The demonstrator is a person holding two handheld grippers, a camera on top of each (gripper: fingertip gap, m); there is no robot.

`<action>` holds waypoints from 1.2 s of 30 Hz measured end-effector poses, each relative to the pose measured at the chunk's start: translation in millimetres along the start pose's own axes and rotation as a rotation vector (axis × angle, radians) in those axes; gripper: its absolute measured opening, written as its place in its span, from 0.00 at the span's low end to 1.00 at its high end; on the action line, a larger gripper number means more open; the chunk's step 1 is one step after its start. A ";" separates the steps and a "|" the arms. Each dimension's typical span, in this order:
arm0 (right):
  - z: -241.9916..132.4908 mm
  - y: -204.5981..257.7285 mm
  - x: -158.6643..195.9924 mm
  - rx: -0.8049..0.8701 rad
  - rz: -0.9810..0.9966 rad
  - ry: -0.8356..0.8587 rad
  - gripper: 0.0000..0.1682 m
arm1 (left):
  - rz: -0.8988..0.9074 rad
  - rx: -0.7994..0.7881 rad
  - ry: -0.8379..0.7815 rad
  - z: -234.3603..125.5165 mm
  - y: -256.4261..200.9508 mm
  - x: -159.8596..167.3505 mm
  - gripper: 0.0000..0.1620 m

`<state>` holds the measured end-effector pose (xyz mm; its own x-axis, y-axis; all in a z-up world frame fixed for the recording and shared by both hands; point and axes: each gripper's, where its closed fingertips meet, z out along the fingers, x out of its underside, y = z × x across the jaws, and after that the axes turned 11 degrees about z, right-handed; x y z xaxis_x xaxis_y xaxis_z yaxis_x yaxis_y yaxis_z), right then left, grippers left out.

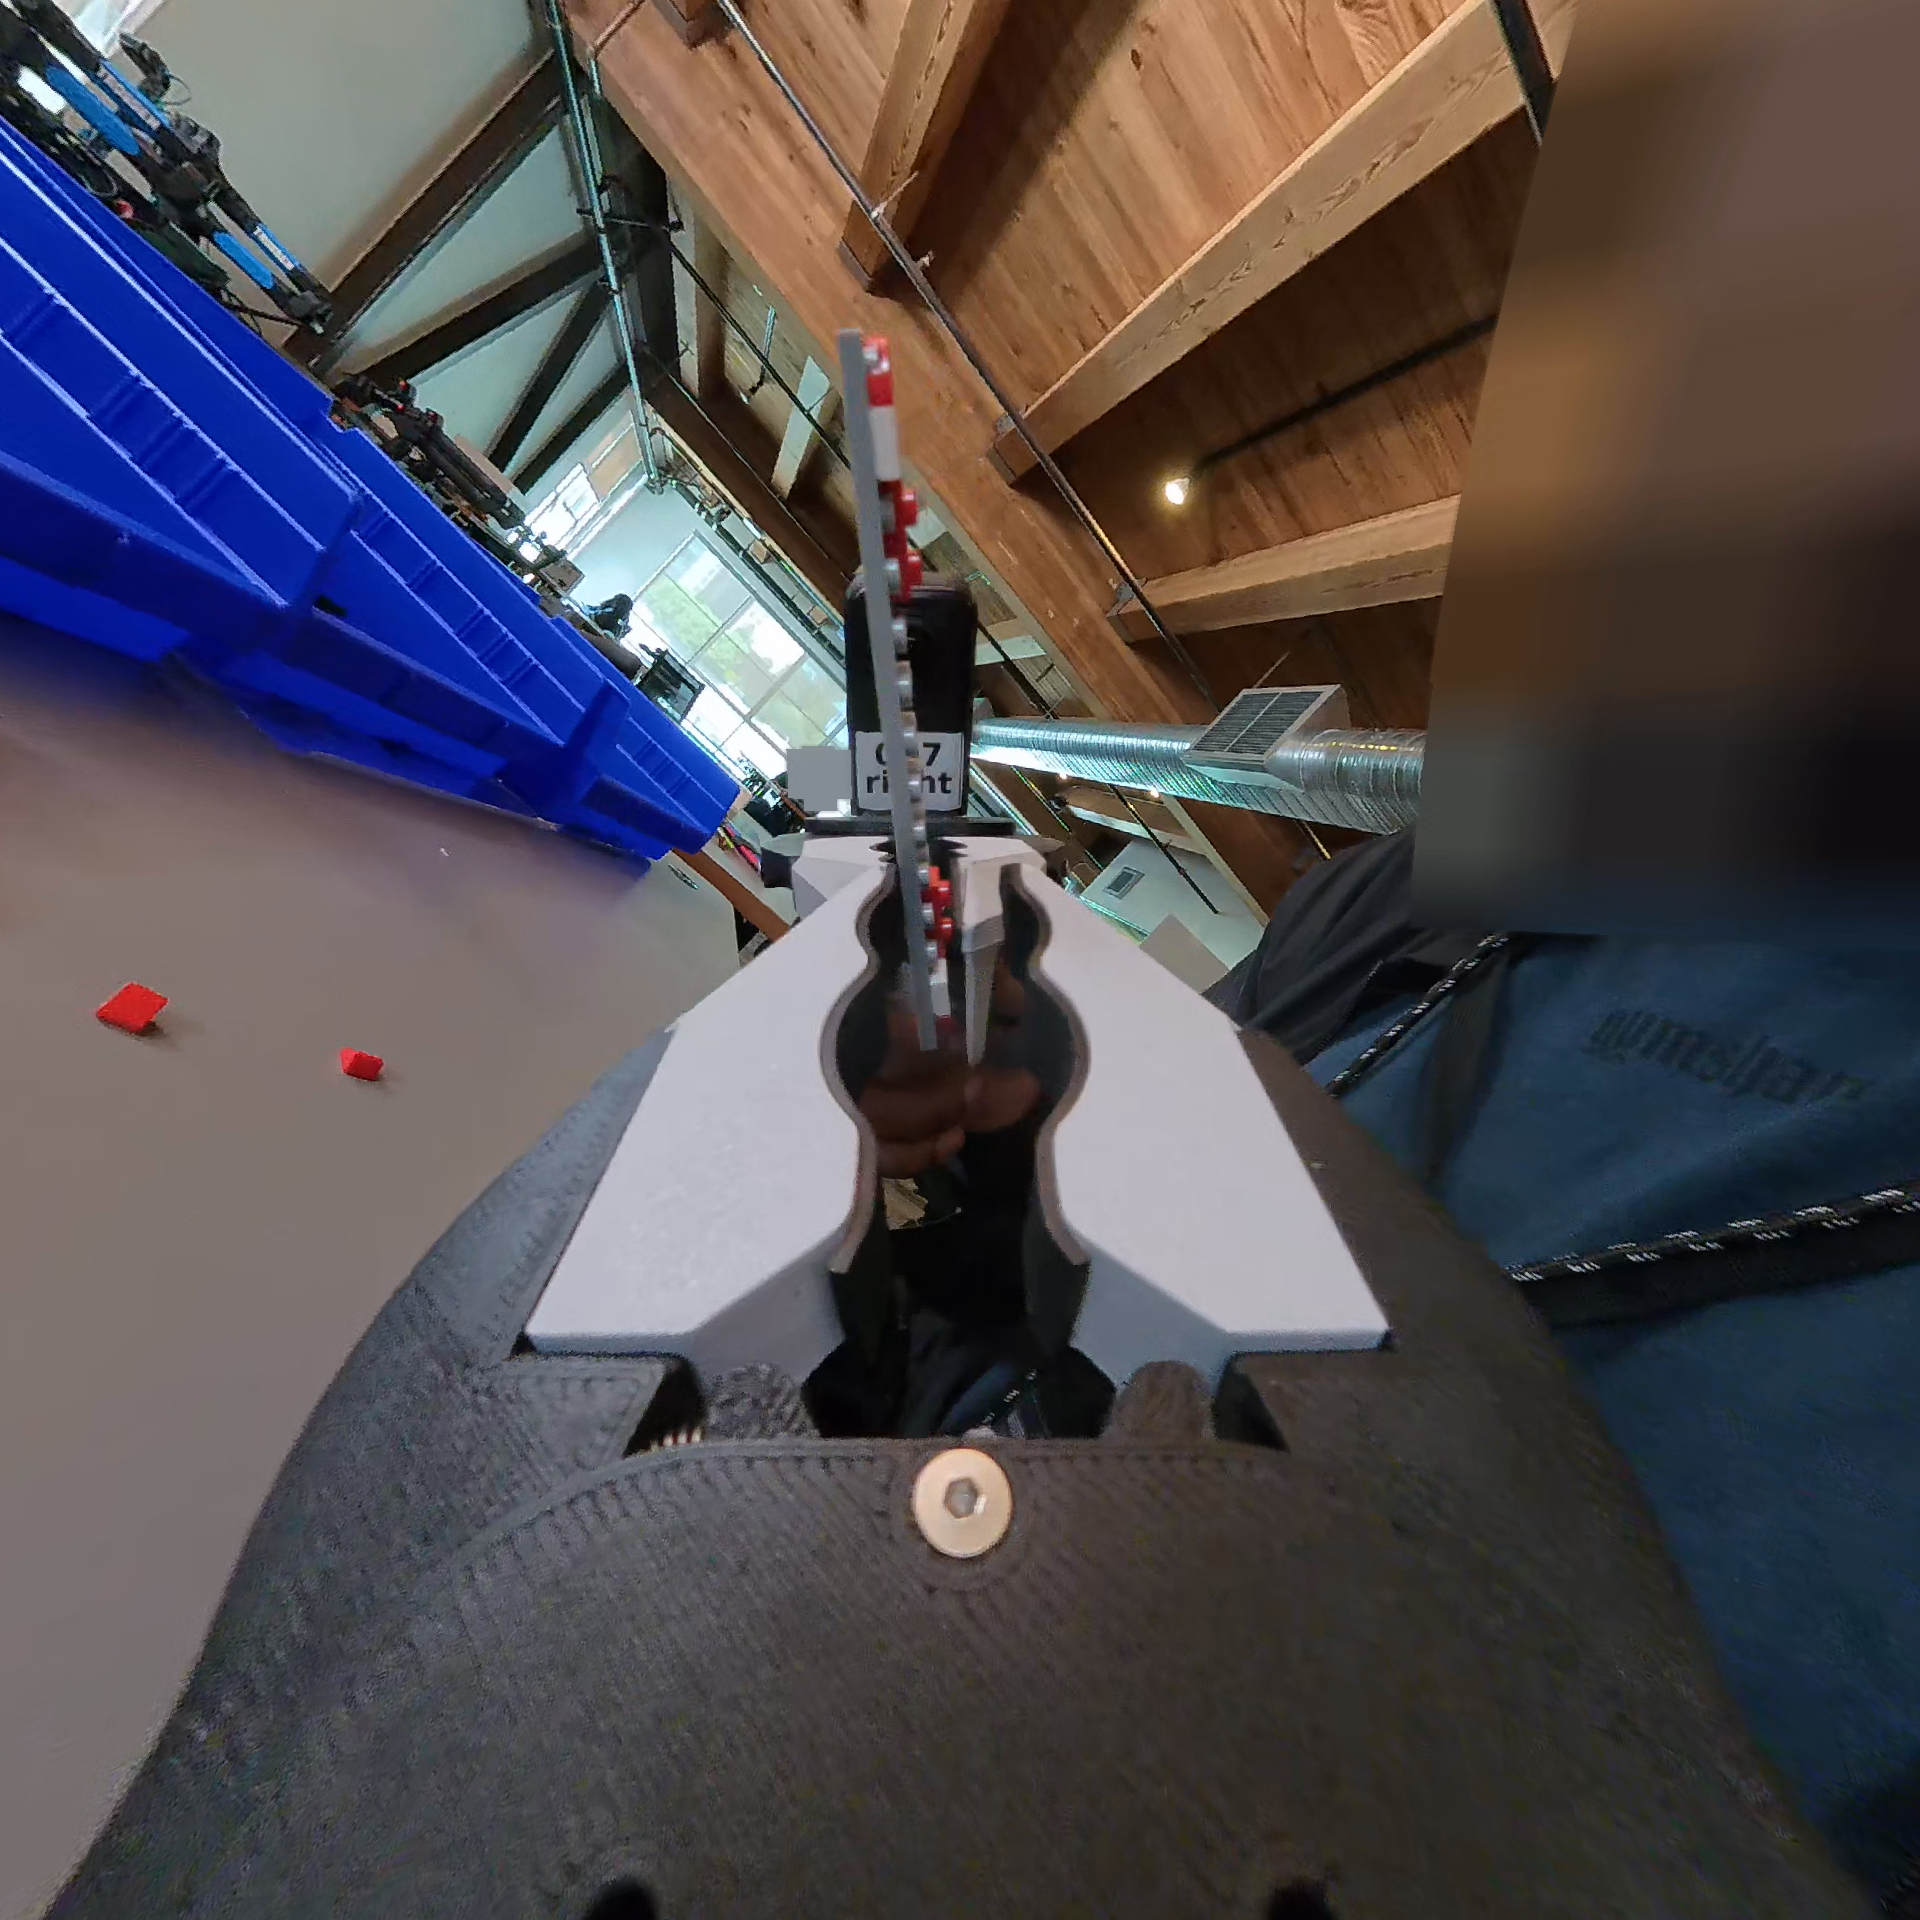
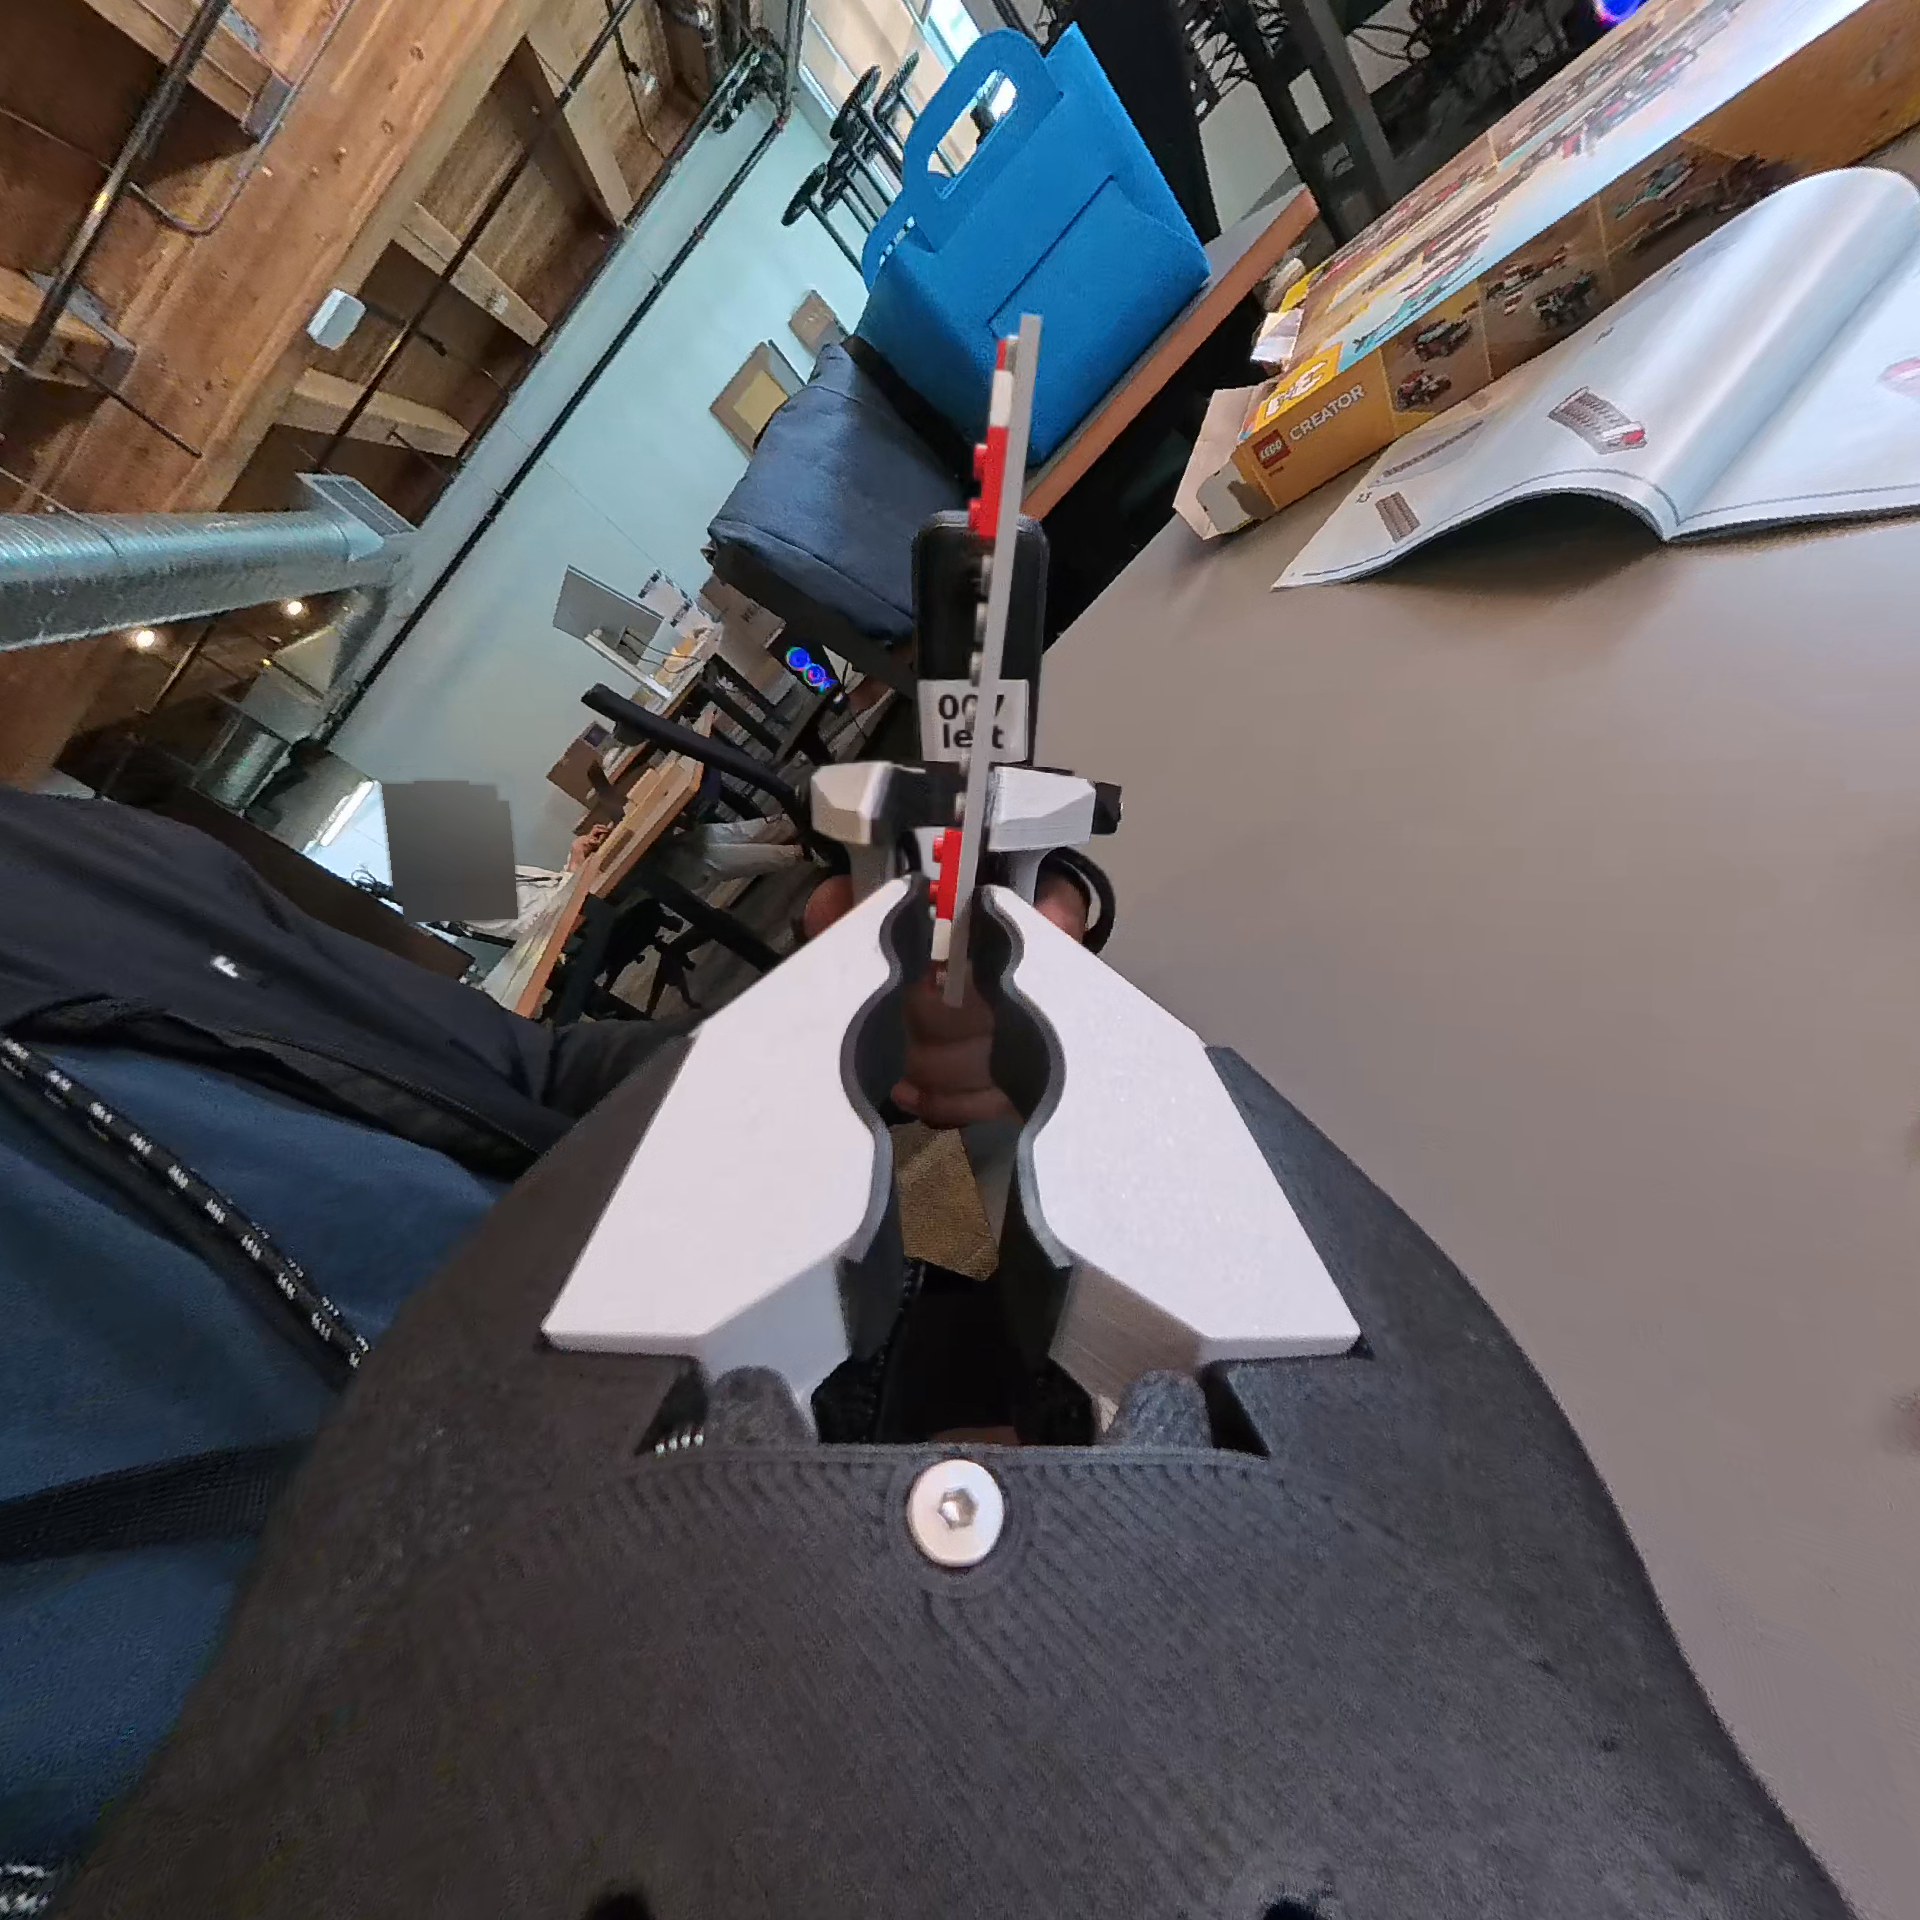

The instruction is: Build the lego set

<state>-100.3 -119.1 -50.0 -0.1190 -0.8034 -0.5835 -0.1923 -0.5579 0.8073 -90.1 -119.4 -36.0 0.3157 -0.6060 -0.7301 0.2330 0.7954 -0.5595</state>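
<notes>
A thin grey lego plate [image 1: 883, 582] with red and white pieces along one face is held edge-on and nearly upright above the table. It also shows in the right wrist view [image 2: 997, 582]. My left gripper [image 1: 935, 894] is shut on its lower end. My right gripper [image 2: 956, 904] faces it from the other side and is shut on the same end of the plate. Each gripper's black body shows behind the plate in the other's view: the right gripper [image 1: 940, 665] and the left gripper [image 2: 951, 592]. Two loose red pieces [image 1: 130, 1008] [image 1: 361, 1062] lie on the table to the left.
Blue bins [image 1: 312, 499] are stacked at the table's left side. The lego box [image 2: 1382, 343] and an open instruction booklet [image 2: 1662, 416] lie at the right on the grey table [image 2: 1455, 935]. A person's blue jacket [image 1: 1662, 1143] is close by. The grippers are tip to tip, or close to it.
</notes>
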 end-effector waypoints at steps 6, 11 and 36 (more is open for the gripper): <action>-0.7 -0.8 1.6 -0.013 0.024 -0.006 0.04 | -0.020 -0.044 0.023 0.3 7.4 2.7 0.05; -1.9 -5.4 -0.5 -0.005 0.043 -0.023 0.04 | -0.046 -0.090 0.029 1.6 13.7 2.8 0.05; -9.1 -8.6 1.9 -0.023 0.097 -0.092 0.05 | -0.114 -0.175 0.041 8.9 16.7 7.5 0.03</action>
<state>-90.0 -117.8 -57.3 -0.2249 -0.8319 -0.5073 -0.1530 -0.4840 0.8616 -75.7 -110.6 -47.3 0.2576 -0.6945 -0.6718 0.1003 0.7107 -0.6963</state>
